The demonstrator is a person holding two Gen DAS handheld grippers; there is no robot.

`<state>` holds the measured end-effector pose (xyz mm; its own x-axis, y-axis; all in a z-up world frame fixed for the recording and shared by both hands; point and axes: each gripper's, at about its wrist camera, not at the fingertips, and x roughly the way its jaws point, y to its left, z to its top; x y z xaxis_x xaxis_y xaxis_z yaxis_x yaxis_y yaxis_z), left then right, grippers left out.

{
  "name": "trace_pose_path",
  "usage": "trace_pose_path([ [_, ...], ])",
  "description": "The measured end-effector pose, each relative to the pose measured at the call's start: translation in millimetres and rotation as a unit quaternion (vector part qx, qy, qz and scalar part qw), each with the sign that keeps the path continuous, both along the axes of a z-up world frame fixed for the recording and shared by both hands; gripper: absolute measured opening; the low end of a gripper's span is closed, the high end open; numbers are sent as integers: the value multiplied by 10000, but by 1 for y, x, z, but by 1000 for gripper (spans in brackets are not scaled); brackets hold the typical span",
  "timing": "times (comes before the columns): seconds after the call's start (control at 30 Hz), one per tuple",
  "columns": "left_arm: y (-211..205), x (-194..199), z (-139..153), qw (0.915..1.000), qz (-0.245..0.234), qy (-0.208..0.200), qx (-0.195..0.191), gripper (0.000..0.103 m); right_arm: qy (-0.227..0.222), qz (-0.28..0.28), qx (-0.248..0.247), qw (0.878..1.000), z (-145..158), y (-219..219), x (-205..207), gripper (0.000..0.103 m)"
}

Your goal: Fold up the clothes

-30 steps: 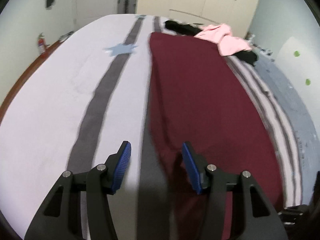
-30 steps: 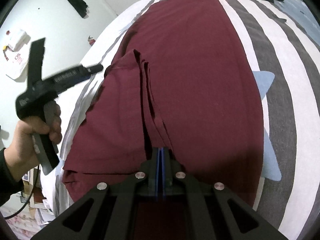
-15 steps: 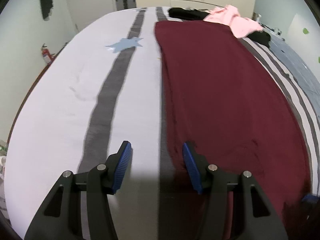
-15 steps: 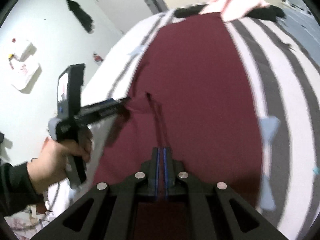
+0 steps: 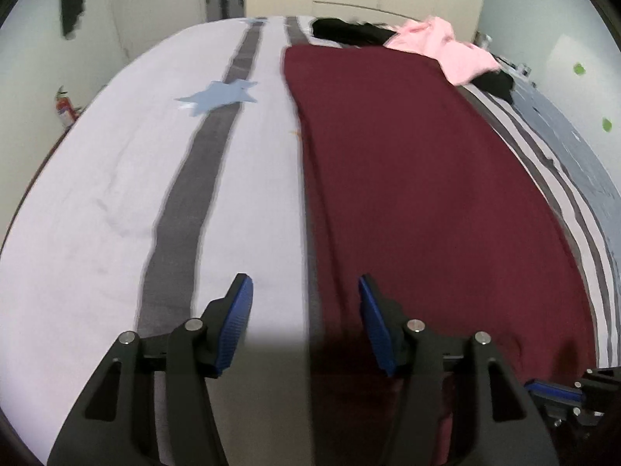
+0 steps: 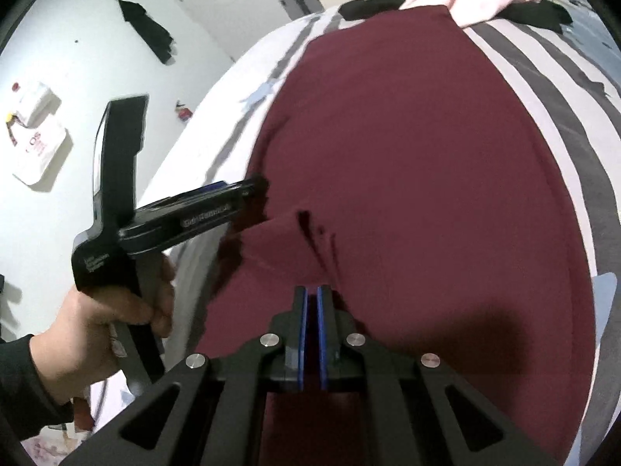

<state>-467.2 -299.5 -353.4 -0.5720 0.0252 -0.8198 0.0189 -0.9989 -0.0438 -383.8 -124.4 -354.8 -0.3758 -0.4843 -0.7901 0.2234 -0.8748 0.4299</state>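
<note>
A maroon garment [image 5: 407, 174] lies spread lengthwise on the striped bed sheet [image 5: 97, 194]. My left gripper [image 5: 304, 291] hovers low over the garment's near left edge. Its jaws are opening and the edge runs between them untouched. In the right wrist view that left gripper [image 6: 256, 188] comes in from the left, held by a hand [image 6: 108, 326], its tips at the garment [image 6: 407, 136]. My right gripper [image 6: 312, 291] is shut on a raised ridge of the maroon cloth at the near end. Its blue pad also shows as the right gripper [image 5: 543, 386] in the left wrist view's corner.
A pink garment [image 5: 442, 50] and black clothes [image 5: 345, 33] lie piled at the far end of the bed. A pale blue star patch [image 5: 221, 97] marks the sheet left of the garment. A fire extinguisher [image 5: 64, 106] stands by the left wall, cupboards behind.
The left gripper has come down and in towards the garment's left edge, its jaws a little wider. The right gripper has shifted sideways, still pinching the maroon ridge.
</note>
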Motion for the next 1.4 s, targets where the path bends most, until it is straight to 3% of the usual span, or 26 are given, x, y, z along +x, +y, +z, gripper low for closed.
trace_pose_path([
  [0.2, -6, 5, 16, 9995, 208, 245, -41, 56, 29, -96, 47, 9999, -3, 7, -1, 7],
  [0.37, -12, -5, 29, 9969, 377, 489, 488, 56, 350, -89, -77, 9993, 11, -3, 3, 10],
  [0.43, -10, -16, 26, 9981, 291, 410, 366, 56, 432, 21, -158, 9989, 15, -13, 1, 10],
  [0.53, -7, -35, 7, 9996, 271, -2, -124, 56, 465, 177, -154, 9986, 14, -30, -4, 10],
  [0.6, -18, -25, 8, 9991, 390, -40, 137, 56, 422, 216, -50, 9989, 7, -38, -10, 10],
  [0.67, -24, -12, 20, 9985, 511, 193, 37, 56, 315, 116, 99, 9994, -7, -39, -17, 10],
  [0.77, -32, 12, 27, 9985, 431, 271, 187, 56, 272, -42, 54, 9996, -13, -24, -15, 7],
  [0.83, -35, 29, 28, 9986, 391, 233, 273, 56, 333, -80, 118, 9993, -12, -22, -17, 16],
  [0.97, -30, 87, 41, 9983, 178, 247, 489, 56, 735, -531, 206, 9957, 9, -1, -6, 16],
  [1.03, -18, 100, 43, 9981, 2, 204, 579, 56, 705, -601, 380, 9950, 9, 5, -1, 16],
  [1.3, 1, 182, 51, 9932, -78, -77, 1163, 56, 622, -545, 1064, 9909, 29, 61, 78, 17],
  [1.4, 7, 205, 48, 9918, -57, -267, 1245, 56, 480, -579, 1123, 9908, 45, 91, 107, 39],
])
